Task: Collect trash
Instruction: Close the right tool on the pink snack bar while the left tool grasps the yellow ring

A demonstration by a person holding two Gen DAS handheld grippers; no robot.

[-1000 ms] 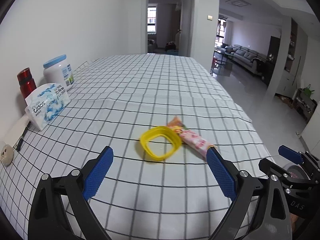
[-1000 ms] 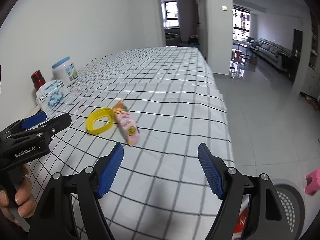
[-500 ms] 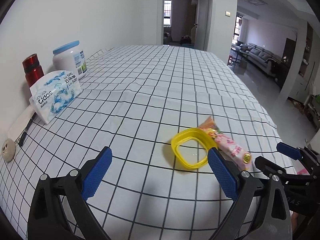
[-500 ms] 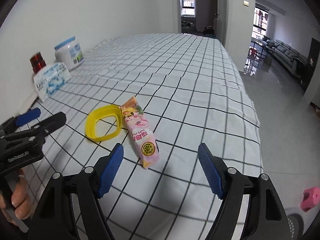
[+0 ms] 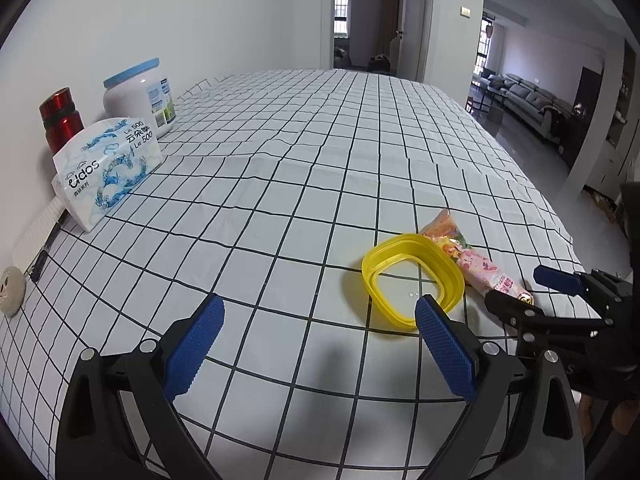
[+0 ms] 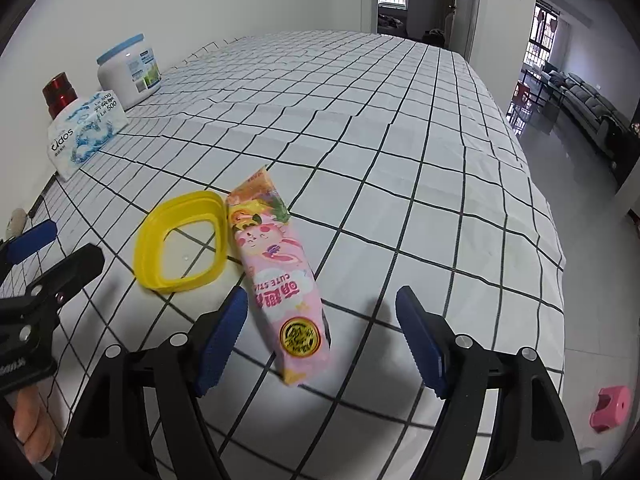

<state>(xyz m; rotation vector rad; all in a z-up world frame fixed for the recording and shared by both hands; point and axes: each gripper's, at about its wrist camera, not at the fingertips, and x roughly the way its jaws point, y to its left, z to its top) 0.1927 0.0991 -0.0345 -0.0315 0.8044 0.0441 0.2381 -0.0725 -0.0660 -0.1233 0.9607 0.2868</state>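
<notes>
Both grippers agape, right gripper (image 6: 320,332) over pink wrapper (image 6: 284,276), yellow ring (image 6: 180,236) alongside, tissue pack (image 5: 106,172) far-left

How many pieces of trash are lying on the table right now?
2. A yellow plastic ring lies near the table's front edge, and a pink snack wrapper lies touching its right side, between the right gripper's open fingers. No others show.

Long table (image 5: 320,152) draped in white cloth with a black grid, creased across the middle. Near the front edge: yellow plastic ring (image 5: 412,280), touching pink snack wrapper (image 6: 280,276) beside it. Along the wall side: tissue pack (image 5: 106,168), white jar (image 5: 140,96), red bottle (image 5: 60,120). Farther forward, a small pale round item (image 5: 12,290), possibly a lid.
</notes>
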